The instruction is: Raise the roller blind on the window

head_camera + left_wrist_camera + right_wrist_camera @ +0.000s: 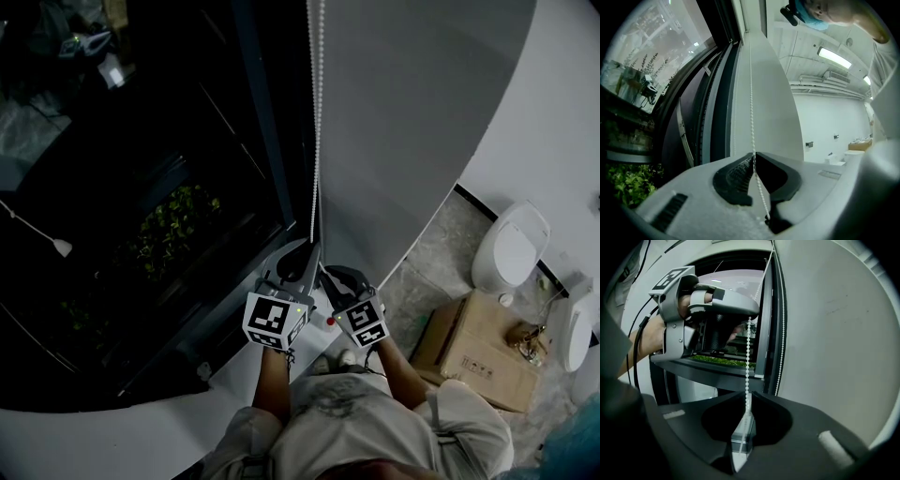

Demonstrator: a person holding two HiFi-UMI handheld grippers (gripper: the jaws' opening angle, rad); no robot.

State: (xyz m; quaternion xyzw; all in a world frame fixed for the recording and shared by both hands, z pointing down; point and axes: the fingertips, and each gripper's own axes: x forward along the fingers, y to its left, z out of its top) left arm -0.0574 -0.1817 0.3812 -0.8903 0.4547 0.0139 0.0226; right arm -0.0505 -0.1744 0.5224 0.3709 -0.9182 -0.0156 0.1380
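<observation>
The grey roller blind (412, 122) hangs over the right part of the dark window (141, 187). Its white bead chain (318, 112) drops along the blind's left edge to both grippers. My left gripper (313, 251) is shut on the bead chain (751, 98), pinched at the jaw tips (753, 156). Just below and to the right, my right gripper (325, 273) is shut on the same strand (747, 357), which runs down from the left gripper (705, 310) into its closed tips (746, 402). A second strand (781, 333) hangs free beside the frame.
A cardboard box (476, 349) lies on the floor at the right, with white toilet fixtures (511, 248) near the wall. Green plants (173, 225) show outside the glass. A white sill (112, 436) runs below the window.
</observation>
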